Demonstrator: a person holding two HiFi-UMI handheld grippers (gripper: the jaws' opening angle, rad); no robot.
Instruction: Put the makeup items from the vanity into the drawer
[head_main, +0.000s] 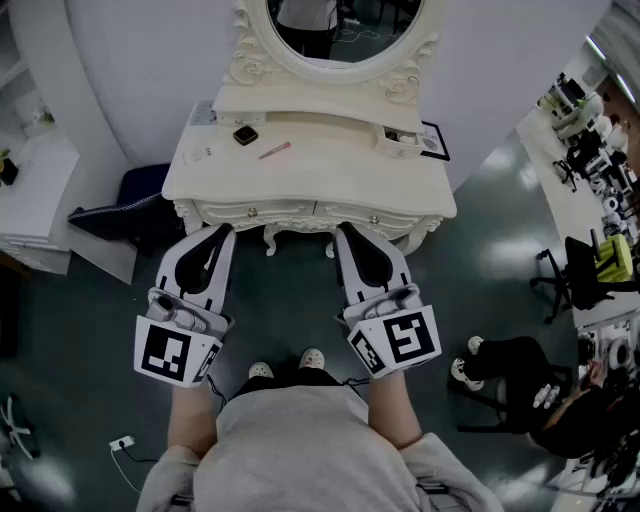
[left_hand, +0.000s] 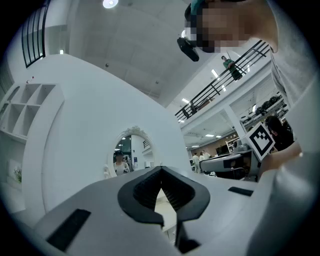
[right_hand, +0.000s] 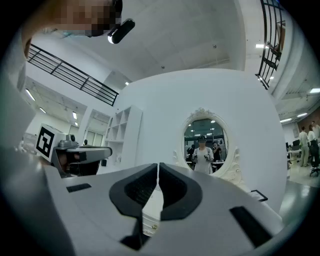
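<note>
A cream vanity (head_main: 215, 178) with an oval mirror (head_main: 345, 30) stands in front of me. On its top lie a small black compact (head_main: 245, 135), a pink stick (head_main: 275, 150) and a few small items at the right end (head_main: 400, 137). Two drawers with round knobs (head_main: 251, 212) (head_main: 374, 219) are closed along its front. My left gripper (head_main: 222, 232) (left_hand: 161, 172) and right gripper (head_main: 345, 232) (right_hand: 158, 167) hang side by side just short of the vanity's front edge. Both are shut with nothing between the jaws. In both gripper views the mirror shows beyond the jaws.
A dark blue bag (head_main: 140, 195) sits on the floor left of the vanity, next to a white table (head_main: 35, 190). At the right stand a long cluttered desk (head_main: 580, 150), an office chair (head_main: 585, 270) and a seated person (head_main: 540, 390). My feet (head_main: 285, 365) are close behind the grippers.
</note>
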